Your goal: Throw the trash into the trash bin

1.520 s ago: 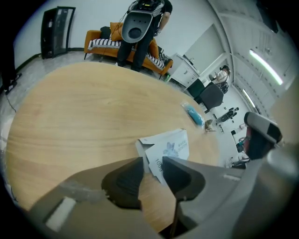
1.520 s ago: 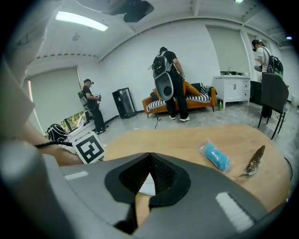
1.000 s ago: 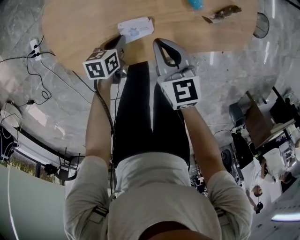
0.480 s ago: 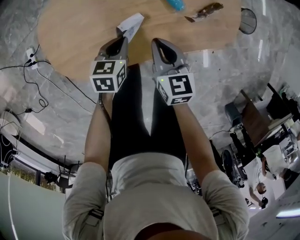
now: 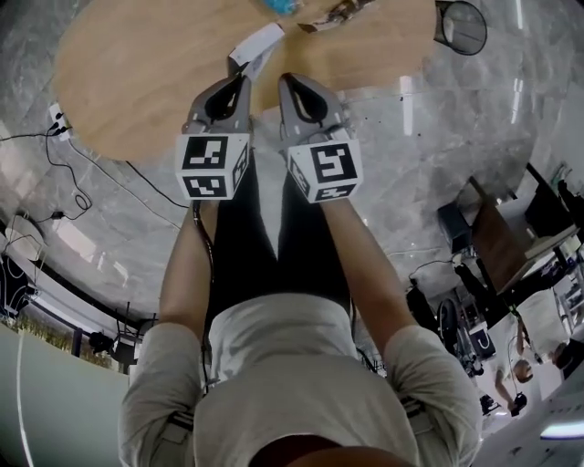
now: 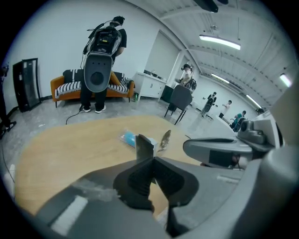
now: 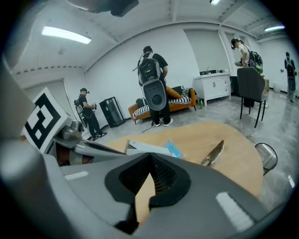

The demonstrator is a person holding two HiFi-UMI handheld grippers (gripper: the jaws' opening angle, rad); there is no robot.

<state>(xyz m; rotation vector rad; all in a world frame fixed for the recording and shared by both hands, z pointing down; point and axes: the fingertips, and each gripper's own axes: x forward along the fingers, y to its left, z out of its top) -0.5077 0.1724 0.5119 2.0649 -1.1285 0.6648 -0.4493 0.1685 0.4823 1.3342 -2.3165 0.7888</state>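
Left hand-held gripper (image 5: pixel 239 71) clenched on a white paper scrap (image 5: pixel 258 42), held over the near edge of the tabletop (image 5: pixel 137 73). Right hand-held gripper (image 5: pixel 286 82) clenched on nothing, at the same edge. A blue packet (image 5: pixel 276 5) and brown scrap (image 5: pixel 336 12) lay farther in on the tabletop. The wire trash bin (image 5: pixel 461 25) stood just off its right end.

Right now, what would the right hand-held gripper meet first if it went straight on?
Probably the wooden tabletop near the blue wrapper, though the white paper in the left hand-held gripper lies close; depth unclear.
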